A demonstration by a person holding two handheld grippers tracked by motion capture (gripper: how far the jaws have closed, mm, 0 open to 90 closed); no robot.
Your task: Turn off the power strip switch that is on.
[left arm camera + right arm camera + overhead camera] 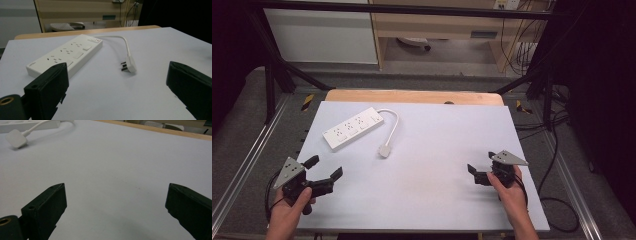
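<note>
A white power strip (352, 128) (67, 55) lies at the far left of the pale table (437, 190), its cable curling to a white plug (384, 151) (130, 66) (15, 138) that rests unplugged on the surface. My left gripper (324, 166) (117, 82) is held near the front left corner, jaws wide apart with nothing between them, pointing toward the strip and plug. My right gripper (482, 165) (116, 205) hovers low at the front right, also open and empty, facing left across the bare tabletop.
A wooden strip (412, 96) borders the table's far edge. Black frame bars (272, 60) and cables (557, 130) stand around the table's sides. Wooden shelving (437, 30) lies beyond.
</note>
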